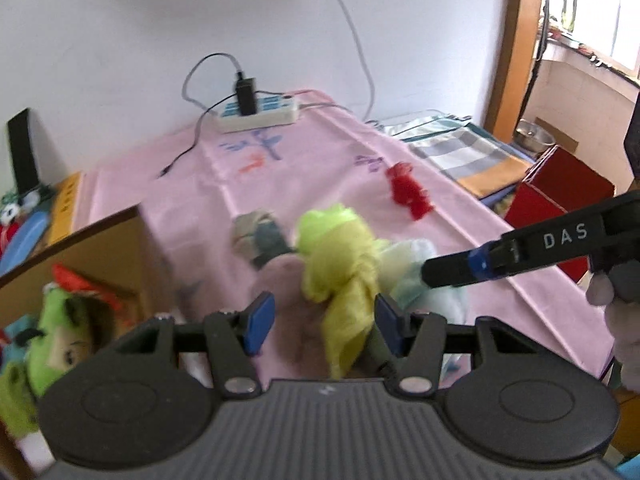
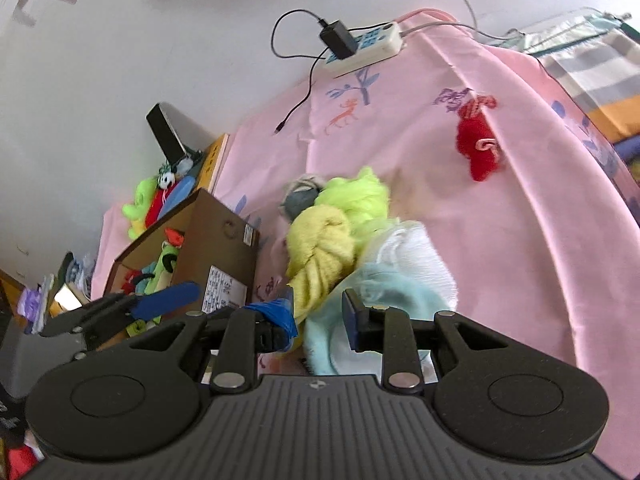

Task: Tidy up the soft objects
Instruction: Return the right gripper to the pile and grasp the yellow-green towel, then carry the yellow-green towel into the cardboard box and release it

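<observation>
My left tool (image 1: 322, 322) gaping, yellow cloth (image 1: 344, 280) hanging between pads, ungripped. My right tool (image 2: 320, 316) parted over pale blue cloth (image 2: 380, 292) (blurred). Red sock (image 2: 478, 140) near counter (image 2: 540, 208) right edge.

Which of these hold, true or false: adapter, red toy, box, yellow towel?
1. An adapter is plugged into the power strip. True.
2. The red toy lies in the box. False: it lies alone on the pink cloth.
3. The box holds toys. True.
4. The yellow towel lies apart from everything. False: it sits in a pile against a blue cloth.
</observation>
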A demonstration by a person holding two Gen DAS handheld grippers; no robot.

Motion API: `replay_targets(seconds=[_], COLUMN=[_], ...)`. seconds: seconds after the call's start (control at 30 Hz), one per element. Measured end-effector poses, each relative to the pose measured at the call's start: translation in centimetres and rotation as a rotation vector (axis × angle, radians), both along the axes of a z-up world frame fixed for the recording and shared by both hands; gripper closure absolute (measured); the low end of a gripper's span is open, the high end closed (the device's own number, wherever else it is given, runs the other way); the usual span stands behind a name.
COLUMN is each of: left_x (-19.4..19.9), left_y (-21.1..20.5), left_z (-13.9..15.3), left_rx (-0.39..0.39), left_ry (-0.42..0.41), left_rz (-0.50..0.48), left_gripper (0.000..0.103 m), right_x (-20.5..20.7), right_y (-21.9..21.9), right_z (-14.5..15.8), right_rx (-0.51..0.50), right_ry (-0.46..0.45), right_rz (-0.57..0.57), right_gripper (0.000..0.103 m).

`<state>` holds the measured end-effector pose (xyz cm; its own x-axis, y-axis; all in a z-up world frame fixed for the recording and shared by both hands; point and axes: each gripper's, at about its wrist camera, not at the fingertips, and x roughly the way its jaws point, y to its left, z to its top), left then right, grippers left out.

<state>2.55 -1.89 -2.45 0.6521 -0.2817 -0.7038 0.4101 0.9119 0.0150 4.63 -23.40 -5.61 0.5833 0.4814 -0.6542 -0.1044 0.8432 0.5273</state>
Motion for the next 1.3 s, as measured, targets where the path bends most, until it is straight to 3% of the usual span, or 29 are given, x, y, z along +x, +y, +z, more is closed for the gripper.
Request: replay_targets(seconds=[0.33, 0.63, 0.7, 0.83, 1.03, 1.3], left_x=[4.3, 6.1, 6.3, 6.1, 5.3, 2.5], left_y=[-2.4, -3.0, -3.1, -3.3, -3.2, -2.0], left_z=[-3.2, -5.3, -5.4, -5.6, -4.5, 0.0], left_rx=[-0.013, -0.031, -0.038, -0.030, -0.044, -0.071], left_ry=[0.042, 0.086, 0.086, 0.073, 0.039, -0.088], left_rz=[0.053, 0.075, 0.071, 0.057, 0.056, 0.033], left_gripper=[0.047, 0.047, 0.057, 0.062, 0.068, 0.068], right_x=[3.8, 6.7, 7.0, 7.0, 6.1, 3.2], right_y=[-1.2, 0.7, 0.9, 1.4, 1.6, 2.2], right_z=[-0.3, -2.4, -2.9, -3.3, -2.5, 1.2], right_rx=[0.088, 0.002, 0.007, -0.016, -0.027, -0.005], right_ry=[-0.018, 0.018, 0.034, 0.027, -0.041, -0.201], right_rz=[-0.006, 0.078, 0.102, 0.117, 0.130, 0.126], right_gripper=[0.092, 0.091, 0.090, 0.089, 0.092, 0.093])
